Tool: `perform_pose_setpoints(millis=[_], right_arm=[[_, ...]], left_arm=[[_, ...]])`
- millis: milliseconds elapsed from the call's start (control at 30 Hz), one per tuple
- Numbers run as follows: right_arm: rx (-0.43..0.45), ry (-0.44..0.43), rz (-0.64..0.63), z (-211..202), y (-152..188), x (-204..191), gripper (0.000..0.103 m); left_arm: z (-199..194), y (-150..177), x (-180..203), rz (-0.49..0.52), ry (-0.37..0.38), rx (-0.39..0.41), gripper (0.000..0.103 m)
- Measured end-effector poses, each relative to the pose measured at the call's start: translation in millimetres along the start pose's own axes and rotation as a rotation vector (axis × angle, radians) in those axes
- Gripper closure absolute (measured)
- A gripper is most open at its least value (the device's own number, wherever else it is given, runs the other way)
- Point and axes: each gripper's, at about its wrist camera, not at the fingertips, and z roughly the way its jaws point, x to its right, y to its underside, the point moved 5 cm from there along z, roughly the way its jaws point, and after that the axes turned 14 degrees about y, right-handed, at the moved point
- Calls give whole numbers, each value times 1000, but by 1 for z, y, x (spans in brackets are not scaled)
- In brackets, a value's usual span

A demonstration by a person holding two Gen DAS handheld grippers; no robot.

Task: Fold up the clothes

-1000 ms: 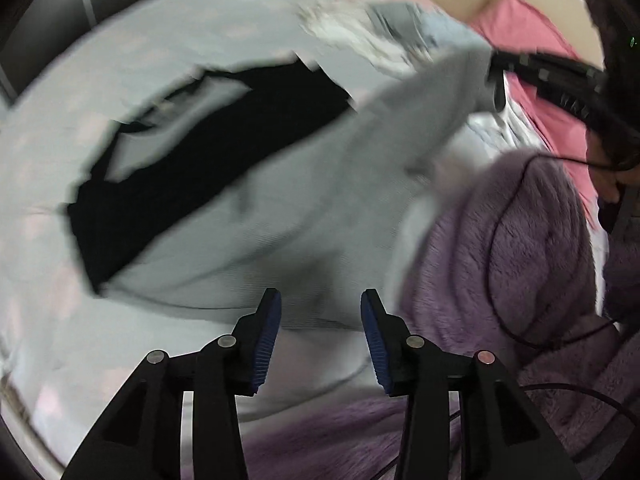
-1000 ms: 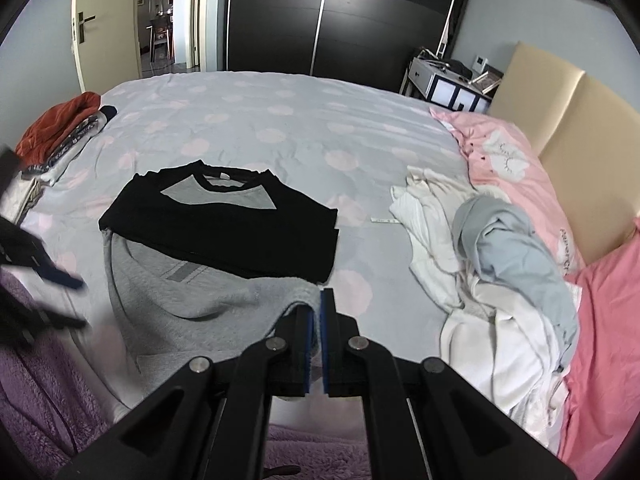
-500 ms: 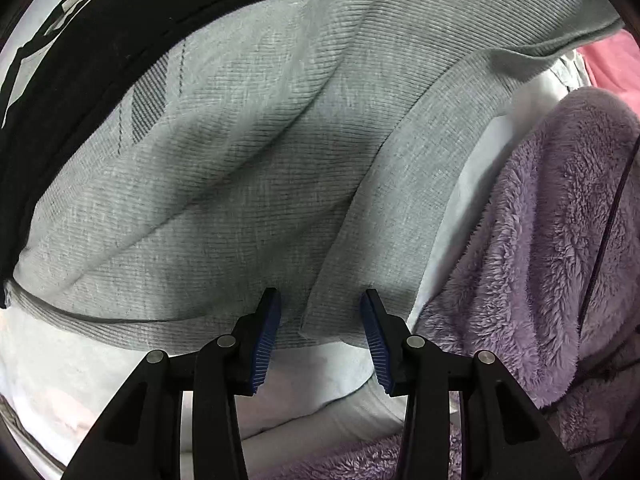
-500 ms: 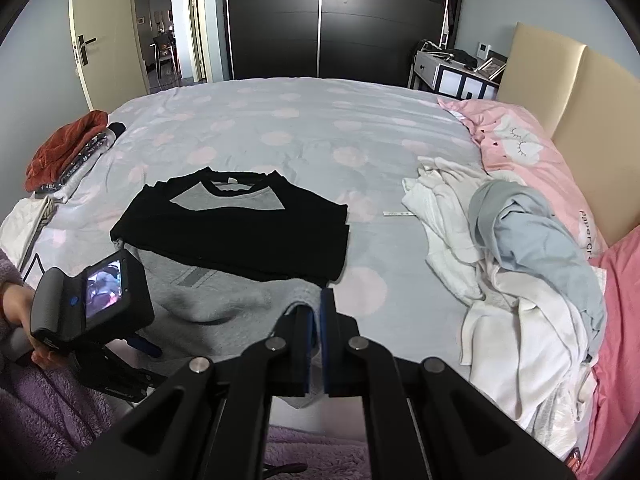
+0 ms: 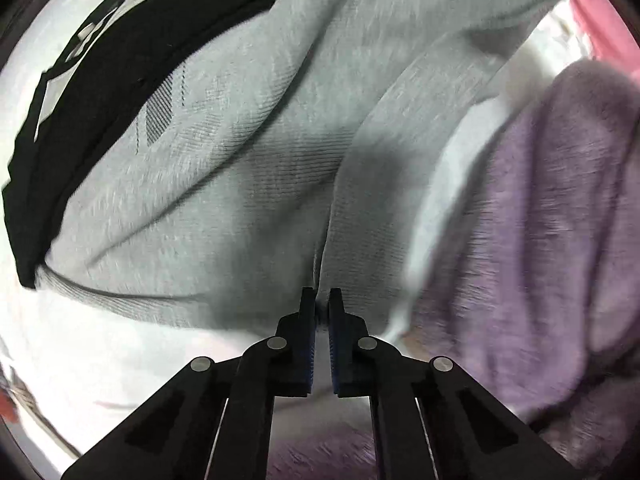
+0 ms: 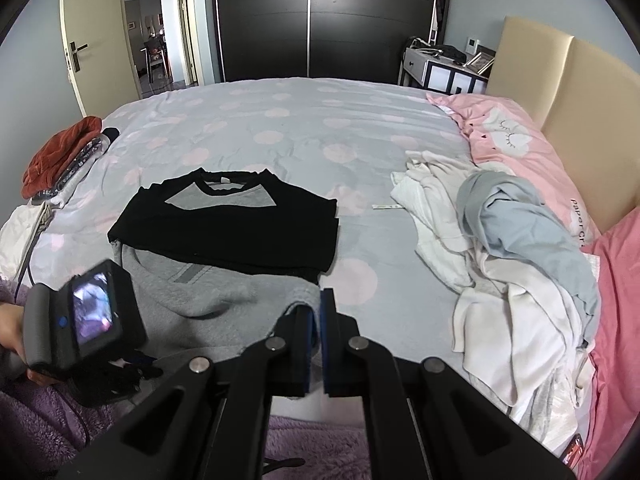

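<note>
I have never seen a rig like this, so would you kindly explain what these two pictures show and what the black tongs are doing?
No robot here: a person holds a hand-held gripper in each hand, with a camera looking along its two fingers. One picture comes from the left gripper, the other from the right gripper. On the bed lie a grey sweater, a black shirt partly over it, and a loose heap of clothes. Both grippers are shut on the sweater's near edge. The left one also appears in the right picture.
</note>
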Motion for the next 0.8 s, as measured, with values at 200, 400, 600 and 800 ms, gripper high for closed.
perform_pose_setpoints(millis=[200, 400, 600, 800], right_arm=[[18, 25, 8, -21, 6, 4, 100], [47, 46, 14, -44, 6, 8, 100], [92, 63, -49, -59, -8, 1, 100], [139, 71, -150, -64, -32, -19, 100]], left_arm=[[-42, 17, 20, 28, -14, 125, 98], [-107, 44, 16, -1, -90, 304, 98], [-201, 87, -30, -122, -200, 524, 98], [-287, 117, -83, -212, -293, 696, 98]])
